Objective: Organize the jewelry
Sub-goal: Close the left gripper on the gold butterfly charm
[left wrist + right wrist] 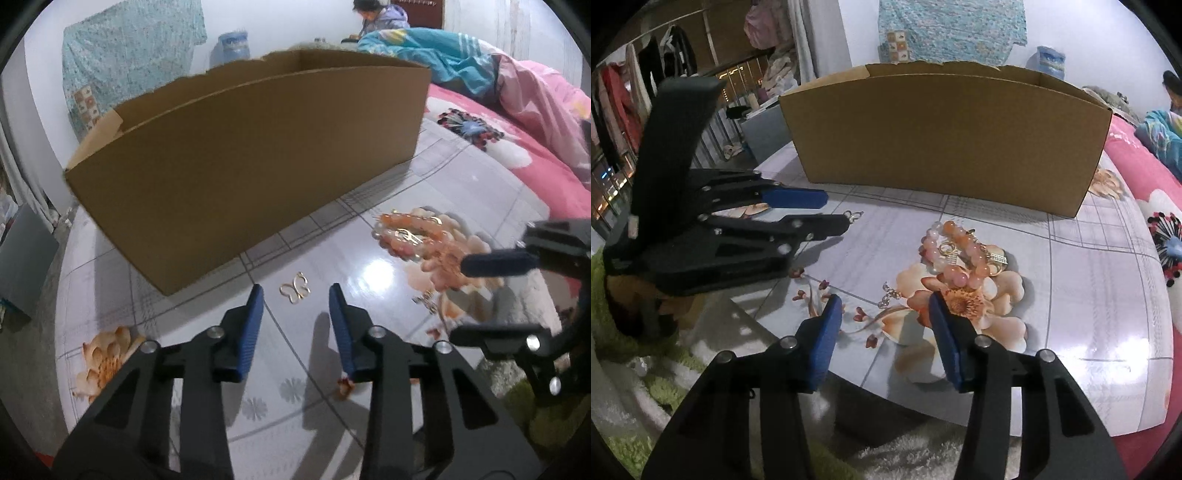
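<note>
L claw (295,291) part open, empty; gold butterfly clip (294,293) on bench (229,369) between its tips. R claw (884,306) part open, empty; bead bracelet (956,254) just beyond.

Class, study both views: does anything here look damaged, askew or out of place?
The cardboard box has a ragged, torn top edge along its back wall. The jewelry is not sorted: a bead bracelet heap and a gold butterfly piece lie loose on the table.

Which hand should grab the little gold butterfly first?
Probably the left. The left tool is open with the butterfly lying right between its fingertips on the table. The right tool is over by the bead bracelet instead.
</note>
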Action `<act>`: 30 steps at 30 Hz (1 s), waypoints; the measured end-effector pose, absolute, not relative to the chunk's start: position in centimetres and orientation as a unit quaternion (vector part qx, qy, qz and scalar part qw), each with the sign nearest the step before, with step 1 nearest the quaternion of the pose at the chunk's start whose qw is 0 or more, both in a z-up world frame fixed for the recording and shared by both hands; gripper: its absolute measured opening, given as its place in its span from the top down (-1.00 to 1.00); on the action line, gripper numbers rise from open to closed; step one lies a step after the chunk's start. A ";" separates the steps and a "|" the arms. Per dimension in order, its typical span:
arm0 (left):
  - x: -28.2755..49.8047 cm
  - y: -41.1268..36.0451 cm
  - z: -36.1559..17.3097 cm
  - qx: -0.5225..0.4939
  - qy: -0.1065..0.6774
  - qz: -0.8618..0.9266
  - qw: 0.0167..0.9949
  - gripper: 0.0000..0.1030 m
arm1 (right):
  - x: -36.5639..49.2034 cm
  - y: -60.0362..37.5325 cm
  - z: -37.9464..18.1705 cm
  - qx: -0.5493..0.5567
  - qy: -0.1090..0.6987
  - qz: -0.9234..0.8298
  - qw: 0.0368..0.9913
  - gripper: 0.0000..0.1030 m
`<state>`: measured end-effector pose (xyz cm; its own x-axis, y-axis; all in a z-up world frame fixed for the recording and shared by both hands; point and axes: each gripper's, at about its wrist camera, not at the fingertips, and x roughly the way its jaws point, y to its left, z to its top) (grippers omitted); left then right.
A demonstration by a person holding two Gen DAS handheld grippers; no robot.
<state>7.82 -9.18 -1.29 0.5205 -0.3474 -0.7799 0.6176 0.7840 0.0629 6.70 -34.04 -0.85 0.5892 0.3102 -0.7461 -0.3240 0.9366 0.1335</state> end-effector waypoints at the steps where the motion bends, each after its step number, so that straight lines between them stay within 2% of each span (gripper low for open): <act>1: 8.2 -9.4 -1.4 0.170 0.405 -0.280 0.854 0.39 | 6.7 -34.1 -0.9 -0.006 0.416 0.177 0.892 0.07; 5: 9.3 -10.2 -2.0 0.176 0.417 -0.277 0.848 0.49 | 6.8 -34.4 -0.9 0.000 0.415 0.175 0.893 0.07; 10: 9.6 -10.2 -2.1 0.176 0.425 -0.279 0.843 0.51 | 6.6 -34.7 -1.1 0.004 0.412 0.172 0.895 0.07; 14: 9.8 -10.2 -2.0 0.162 0.435 -0.292 0.836 0.72 | 6.3 -34.8 -1.1 0.008 0.411 0.169 0.896 0.07; 30: 9.0 -8.7 -1.6 0.149 0.429 -0.281 0.846 0.72 | 5.7 -34.4 -0.3 -0.019 0.402 0.159 0.902 0.07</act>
<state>9.00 -8.69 -1.55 0.4748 -0.3468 -0.8089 0.6021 0.7983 0.0111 5.66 -34.37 -0.34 0.6271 0.2708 -0.7303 -0.3013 0.9490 0.0932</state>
